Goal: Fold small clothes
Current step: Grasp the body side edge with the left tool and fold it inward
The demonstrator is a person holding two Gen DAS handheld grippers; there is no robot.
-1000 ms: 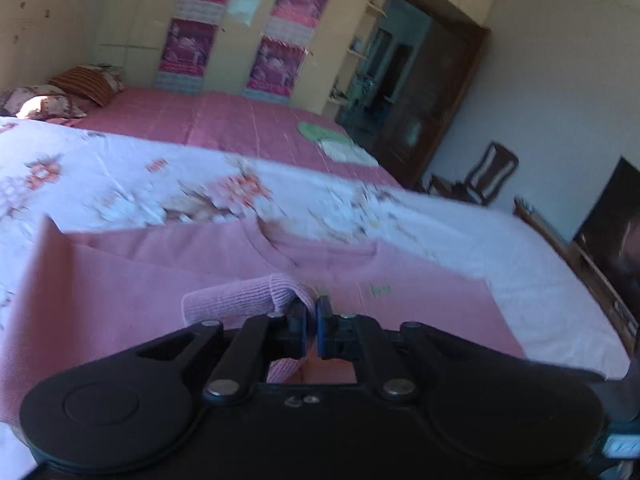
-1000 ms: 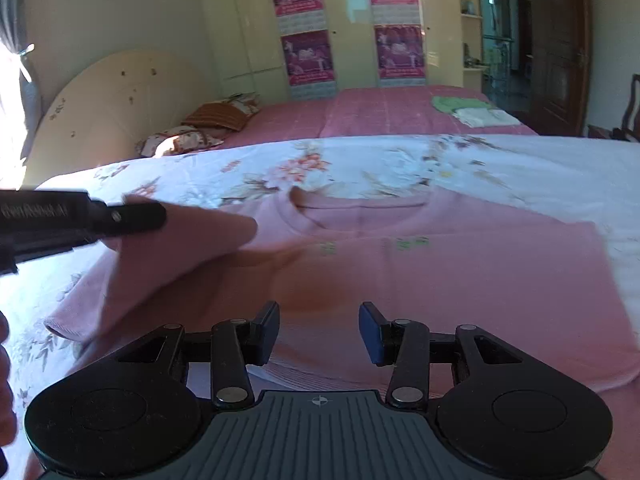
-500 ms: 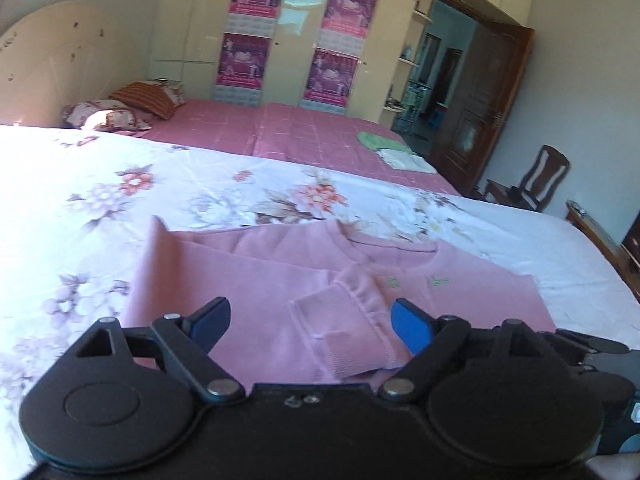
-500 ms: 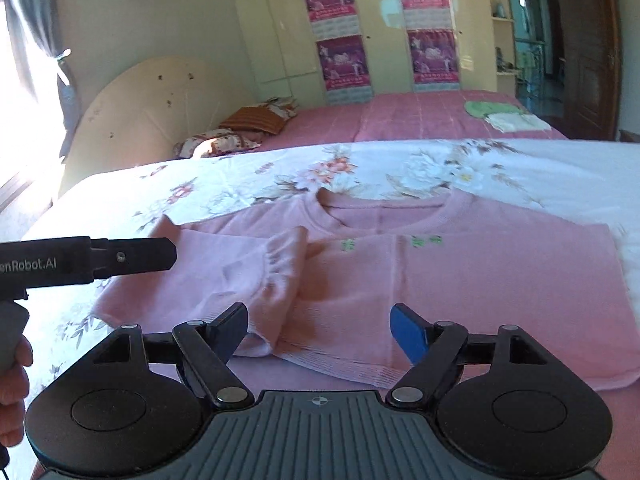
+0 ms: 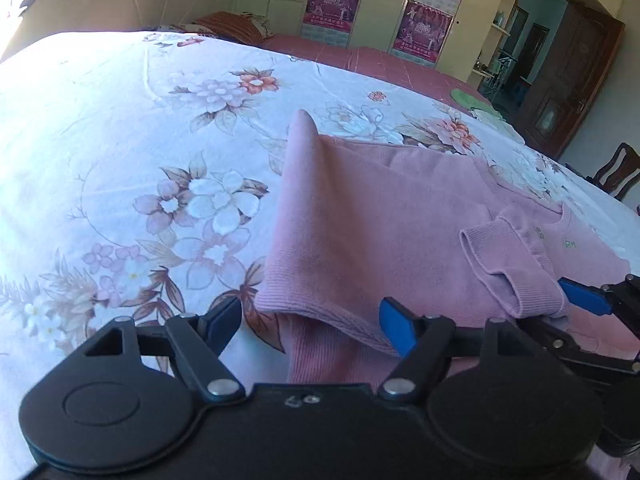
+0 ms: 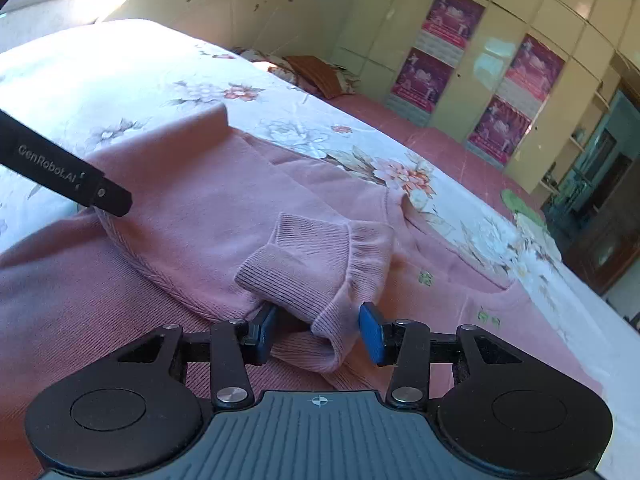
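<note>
Right now the sweater (image 6: pixel 192 208) cuff (image 6: pixel 316 276) lies between my right hand-held gripper (image 6: pixel 318 330) closing jaws, unpinched; my left hand-held gripper (image 5: pixel 310 324), closing beside the cuff, straddles the hem.

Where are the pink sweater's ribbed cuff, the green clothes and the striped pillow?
ribbed cuff (image 6: pixel 308 268), right wrist view, its ribbed band.
green clothes (image 6: pixel 520 206), right wrist view, top.
striped pillow (image 5: pixel 232 26), left wrist view, its side.

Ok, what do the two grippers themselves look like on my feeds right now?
Both are black plastic with two round discs at the base and silver pivot pins. The left gripper has a smooth black body; its right finger has a blue pad. The right gripper has a grey ribbed body with a small crosshair mark. White "GenRobot.AI" lettering runs along the left gripper's side in the right wrist view.
</note>
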